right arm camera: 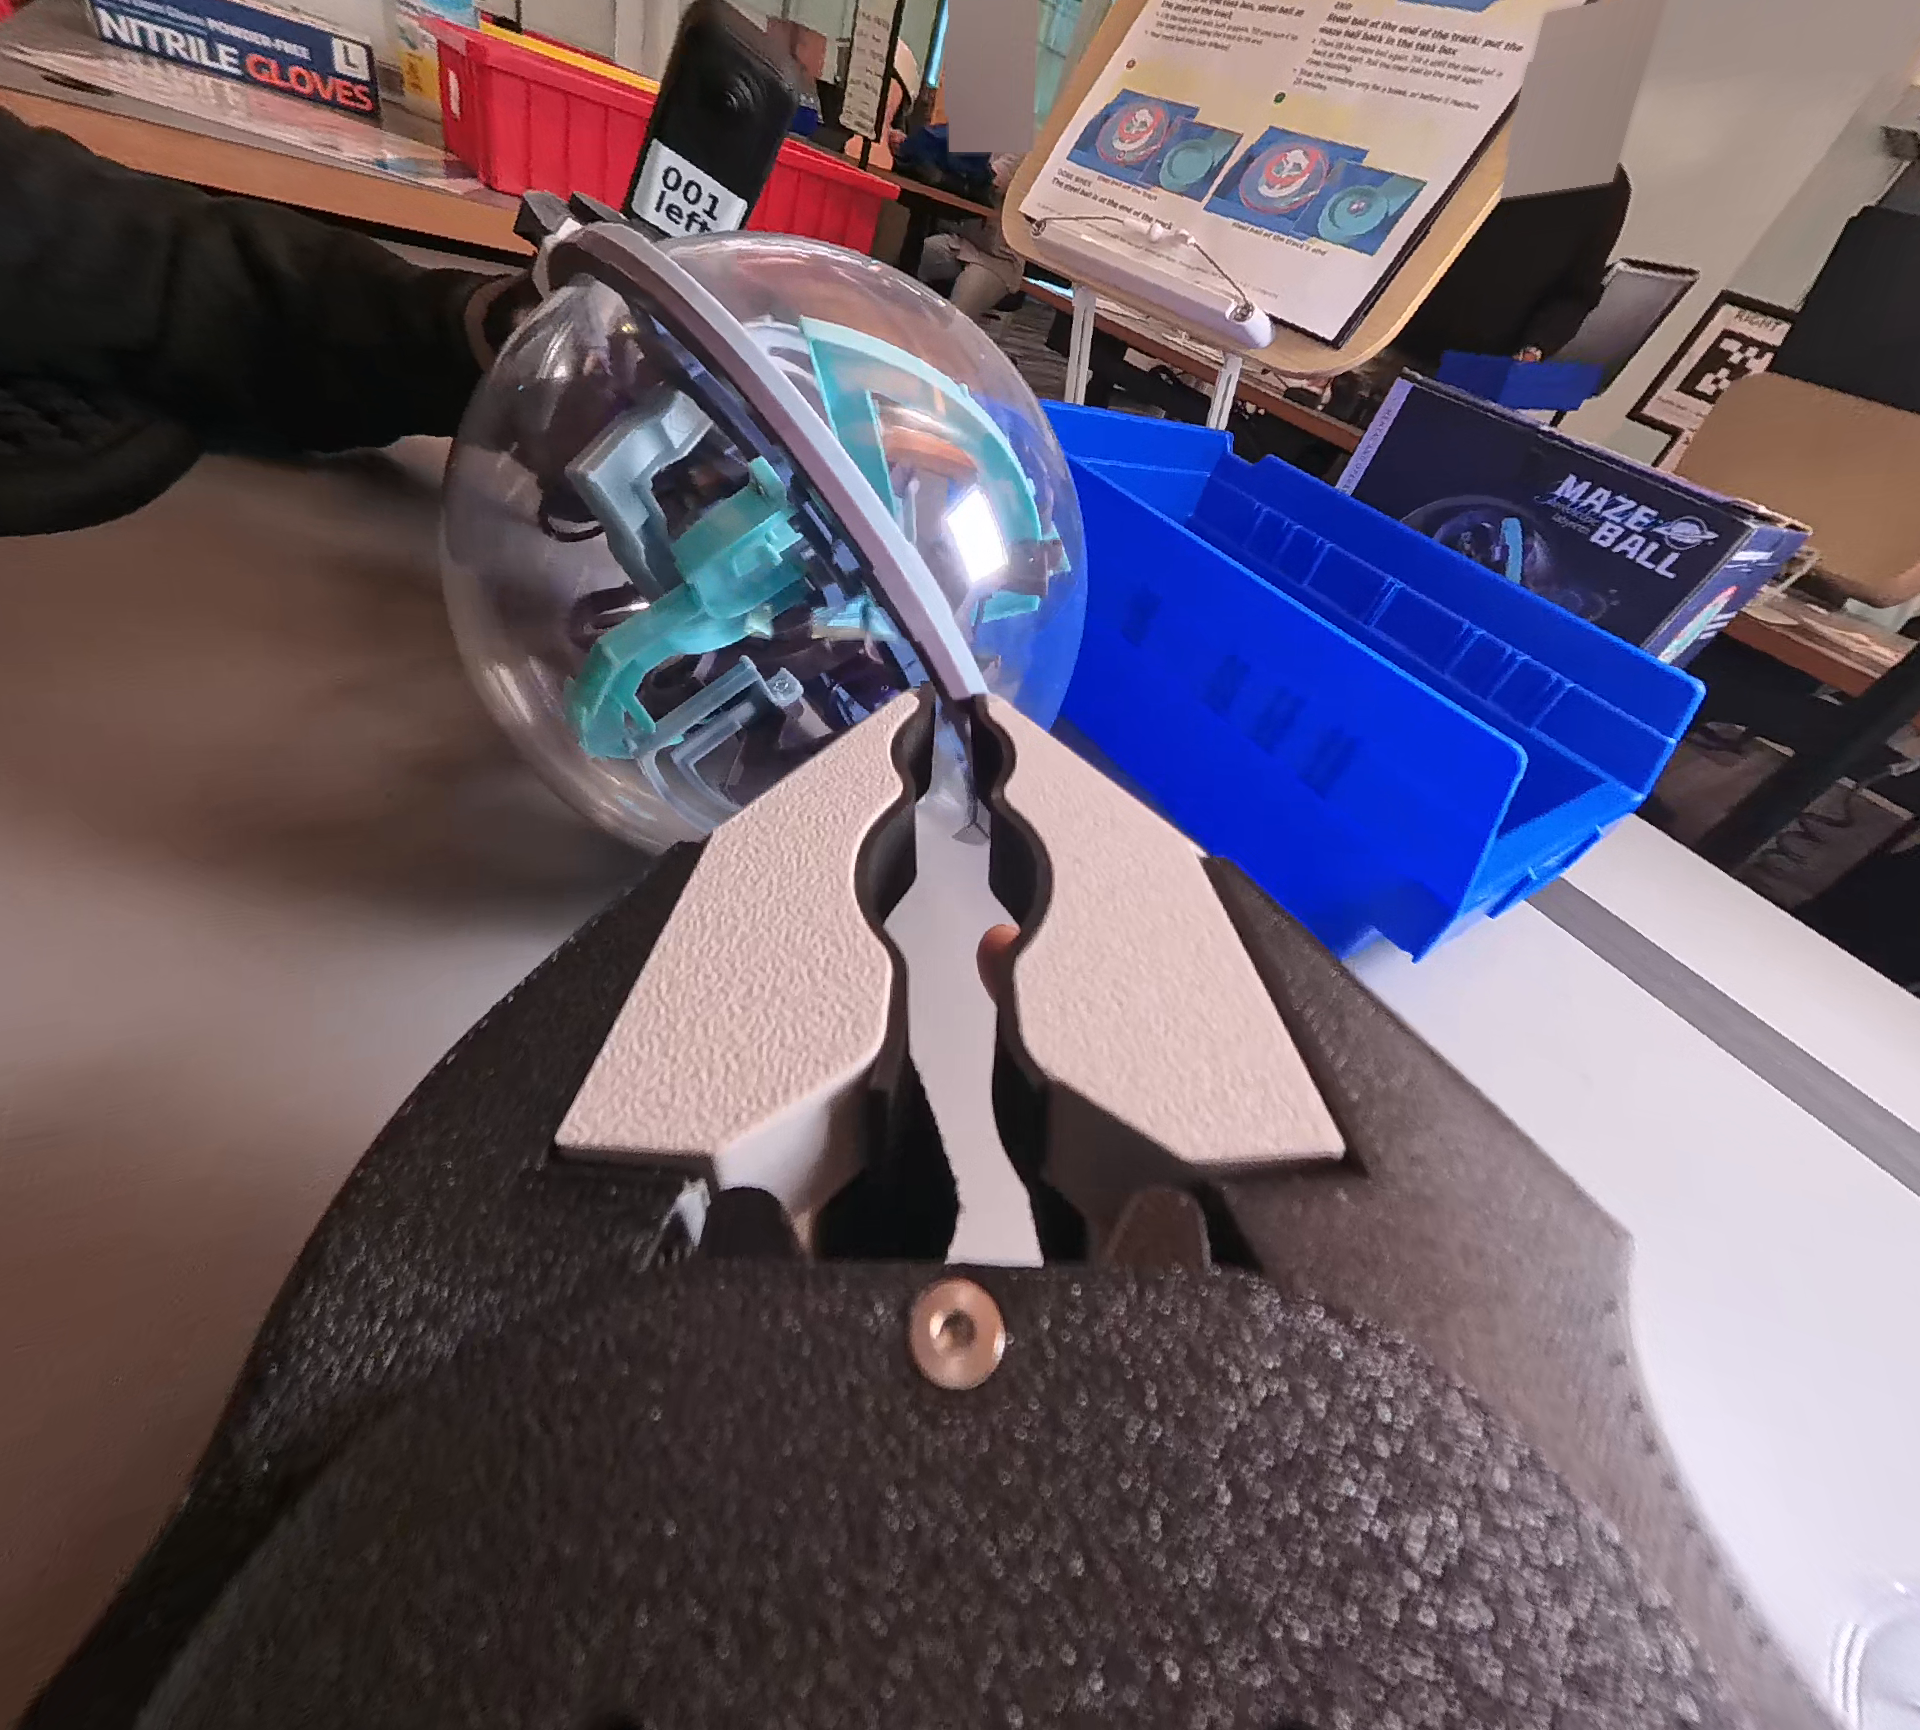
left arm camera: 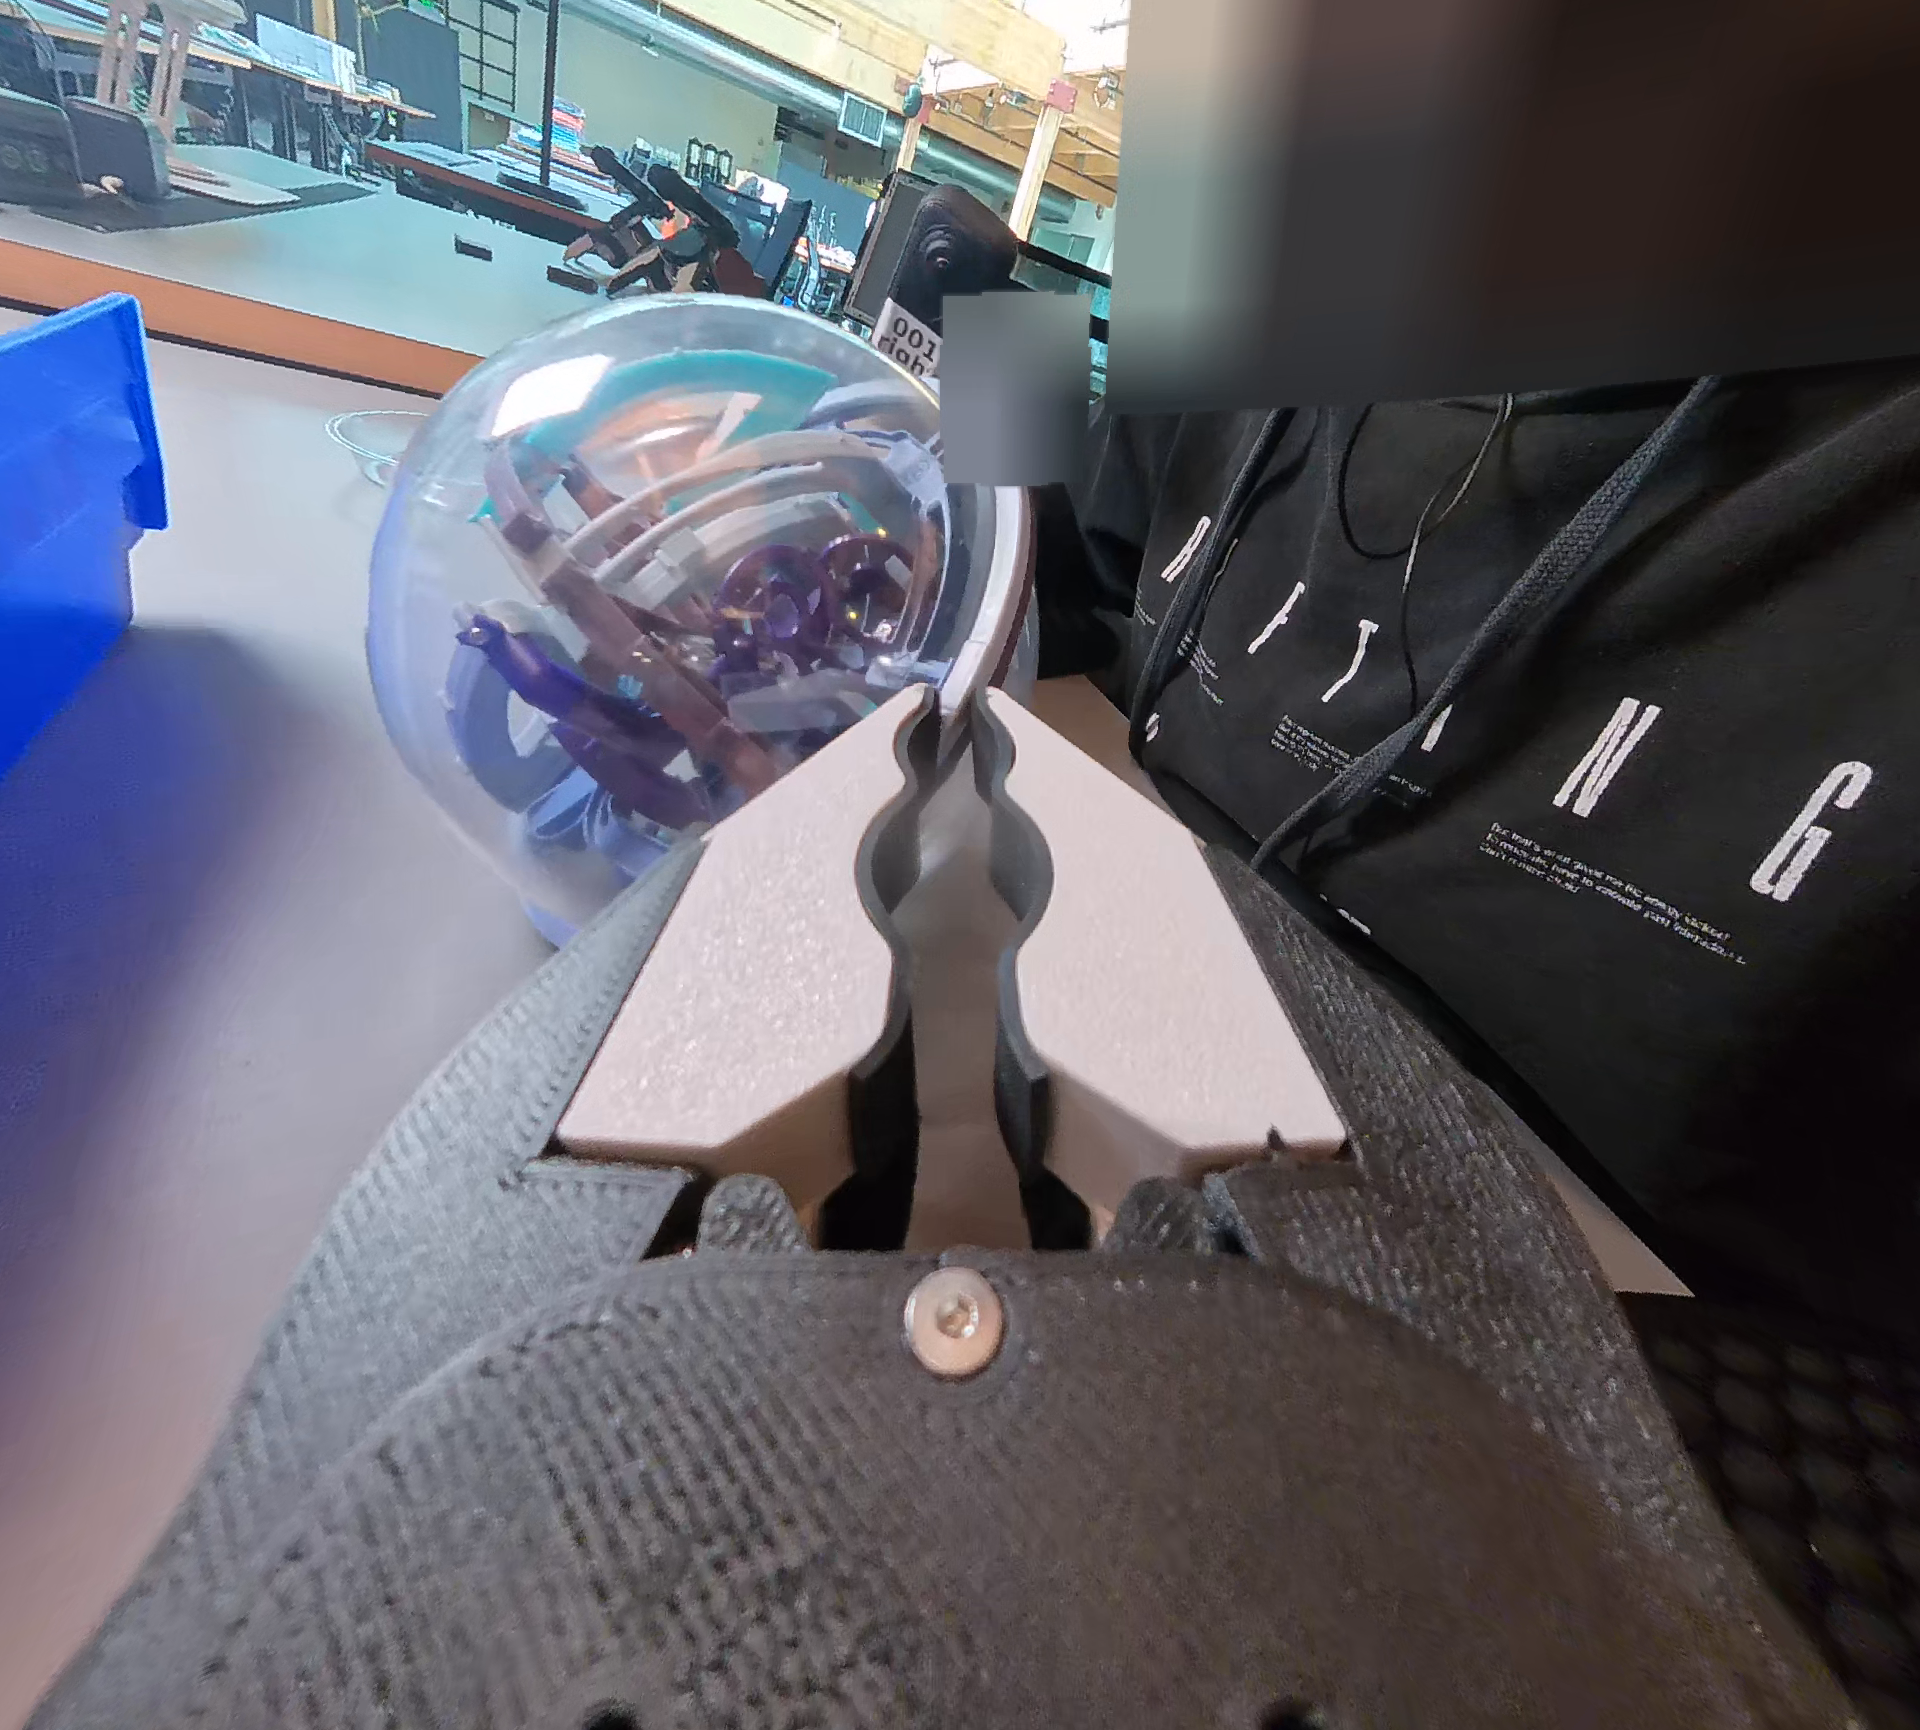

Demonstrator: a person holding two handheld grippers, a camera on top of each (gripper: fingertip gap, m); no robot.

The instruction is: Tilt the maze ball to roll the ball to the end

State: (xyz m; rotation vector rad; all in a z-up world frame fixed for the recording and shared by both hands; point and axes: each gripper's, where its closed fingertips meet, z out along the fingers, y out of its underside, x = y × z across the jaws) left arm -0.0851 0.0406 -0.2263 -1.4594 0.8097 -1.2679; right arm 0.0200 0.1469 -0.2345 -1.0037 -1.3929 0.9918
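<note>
The maze ball (left arm camera: pixel 665 600) is a clear sphere with teal, grey, brown and purple tracks inside and a grey rim around its middle. It is held just above the table. My left gripper (left arm camera: pixel 958 706) is shut on the rim (left arm camera: pixel 992 600) at the ball's near right side. In the right wrist view the maze ball (right arm camera: pixel 748 537) sits tilted, its rim (right arm camera: pixel 790 433) running diagonally. My right gripper (right arm camera: pixel 951 706) is shut on the rim's lower end. The left gripper's body (right arm camera: pixel 717 122) shows behind the ball. I cannot make out the small steel ball.
A blue bin (right arm camera: pixel 1351 693) stands right of the ball, also at the left edge in the left wrist view (left arm camera: pixel 62 517). The game's box (right arm camera: pixel 1579 527) and an instruction sheet on a stand (right arm camera: pixel 1299 70) lie beyond. A person's black garment (left arm camera: pixel 1558 693) is close by. A red bin (right arm camera: pixel 582 111) sits far back.
</note>
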